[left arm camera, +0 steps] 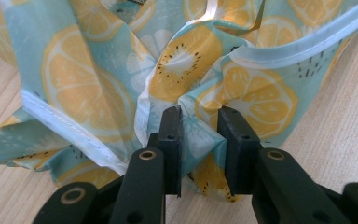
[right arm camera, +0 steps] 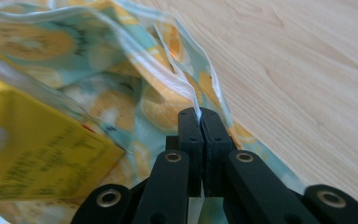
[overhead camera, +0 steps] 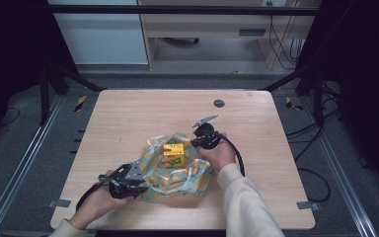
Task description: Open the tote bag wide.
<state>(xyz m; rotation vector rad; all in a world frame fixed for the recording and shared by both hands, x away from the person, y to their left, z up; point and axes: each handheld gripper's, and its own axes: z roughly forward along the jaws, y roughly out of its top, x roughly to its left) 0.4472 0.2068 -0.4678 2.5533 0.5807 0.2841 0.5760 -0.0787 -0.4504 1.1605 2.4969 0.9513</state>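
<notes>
Where crumpled, lemon-printed teal bag (overhead camera: 177, 170)

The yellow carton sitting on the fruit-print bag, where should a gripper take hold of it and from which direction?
Probably from above, jaws across the two flat side faces near its top. The yellow carton stands upright in the middle of the fruit-print bag, whose crumpled folds crowd its base, while its upper part stands free. Both grippers are pinching the bag, so one must let go first.

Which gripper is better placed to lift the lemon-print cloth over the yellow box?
Right gripper: shut on the lemon-print cloth's white edge beside the yellow box. The left gripper pinches bunched fabric farther away.
</notes>
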